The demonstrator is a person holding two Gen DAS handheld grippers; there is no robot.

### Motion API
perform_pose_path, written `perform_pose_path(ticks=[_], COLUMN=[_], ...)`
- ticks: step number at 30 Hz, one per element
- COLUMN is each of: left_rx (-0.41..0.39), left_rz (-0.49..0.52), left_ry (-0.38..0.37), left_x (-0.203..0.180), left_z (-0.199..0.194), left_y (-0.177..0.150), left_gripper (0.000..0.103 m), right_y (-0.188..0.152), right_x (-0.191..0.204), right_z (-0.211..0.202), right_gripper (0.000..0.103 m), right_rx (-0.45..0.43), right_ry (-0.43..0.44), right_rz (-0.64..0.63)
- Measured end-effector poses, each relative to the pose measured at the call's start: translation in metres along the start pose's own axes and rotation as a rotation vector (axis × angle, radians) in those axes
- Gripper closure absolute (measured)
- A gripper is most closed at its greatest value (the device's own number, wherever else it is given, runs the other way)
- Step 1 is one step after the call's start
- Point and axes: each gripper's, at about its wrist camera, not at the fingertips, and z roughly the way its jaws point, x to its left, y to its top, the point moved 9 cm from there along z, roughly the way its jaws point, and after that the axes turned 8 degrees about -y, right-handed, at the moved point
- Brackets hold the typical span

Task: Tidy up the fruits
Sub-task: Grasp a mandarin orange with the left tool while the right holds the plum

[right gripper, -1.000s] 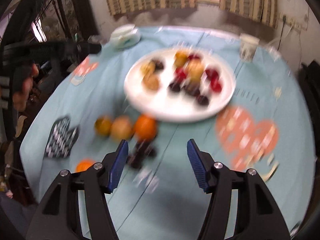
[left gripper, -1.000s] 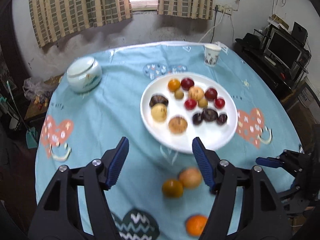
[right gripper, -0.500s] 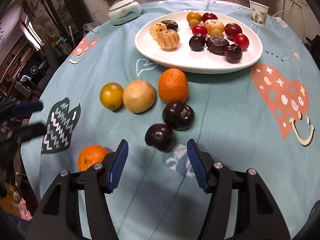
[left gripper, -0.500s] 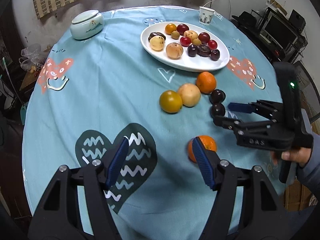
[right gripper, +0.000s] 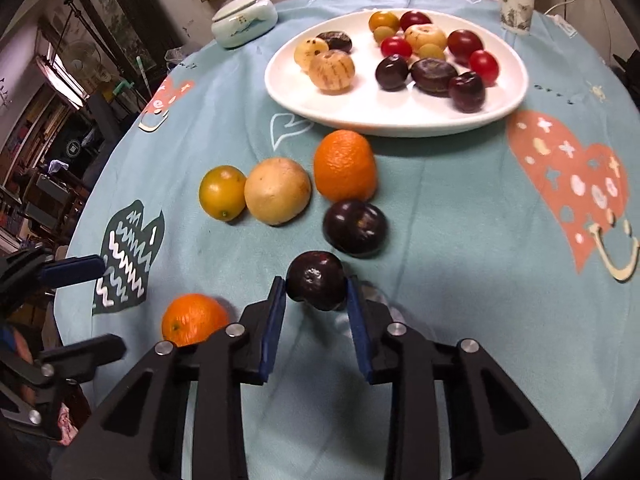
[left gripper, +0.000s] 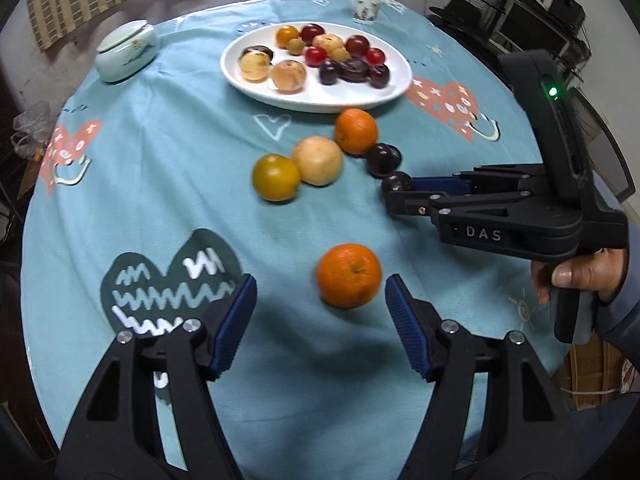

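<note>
A white plate (left gripper: 384, 96) (right gripper: 508, 108) holds several fruits. Loose on the blue tablecloth lie a yellow-green citrus (left gripper: 275, 177) (right gripper: 222, 192), a tan round fruit (left gripper: 317, 160) (right gripper: 277, 191), an orange (left gripper: 355, 131) (right gripper: 345, 165) and a dark plum (left gripper: 383, 159) (right gripper: 355, 227). My right gripper (right gripper: 316, 286) (left gripper: 394, 194) is closed around a second dark plum (right gripper: 316, 286) (left gripper: 397, 184) that rests on the cloth. My left gripper (left gripper: 320, 300) is open, its blue pads either side of a near orange (left gripper: 348, 275) (right gripper: 193, 319) without touching it.
A pale lidded ceramic bowl (left gripper: 126, 50) (right gripper: 244, 21) stands at the far left and a paper cup (left gripper: 366, 5) (right gripper: 514, 7) beyond the plate. The round table's edge (left gripper: 36, 184) drops off to dark clutter and furniture around it.
My right gripper has moved forward and closed around the near dark plum. My left gripper has moved up to the near orange, which now sits between its open pads.
</note>
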Motion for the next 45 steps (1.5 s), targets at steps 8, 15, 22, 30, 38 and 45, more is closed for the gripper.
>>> perform_pose_path(ticks=[8,15,22,30,38,45], left_rx=[0.062,0.086,0.047,-0.002,-0.029,-0.04], left_rz=[0.019,0.009,0.02,0.066,0.097,0.111], left_ry=[0.013,0.032,0.044,0.065,0.075,0.089], left_x=[-0.012,-0.009,-0.016,-0.03,-0.035,-0.035], left_z=[0.042,0.05,0.029,0.008,-0.003,-0.005], left_y=[0.0,-0.003,0.005,0.014,0.024,0.034], left_gripper=[0.035,0.057,0.057,0.057,0.057,0.057], right_y=[-0.016,-0.028,-0.041,-0.047,-0.054,-0.054], right_x=[-0.009,-0.006,-0.001,0.007,0.011,0.011], right_z=[-0.019,-0.027,-0.031,-0.041,-0.05,-0.051], right_gripper=[0.071,0.071,0.071,0.071,0.071,0.071], right_rx=[-0.008,-0.007,0.007,-0.002,-0.011,-0.007], right_ry=[0.01,0.027,0.044,0.052,0.056,0.064], right_rz=[0.032,0.034,0.033,0.013,0.014,0.013])
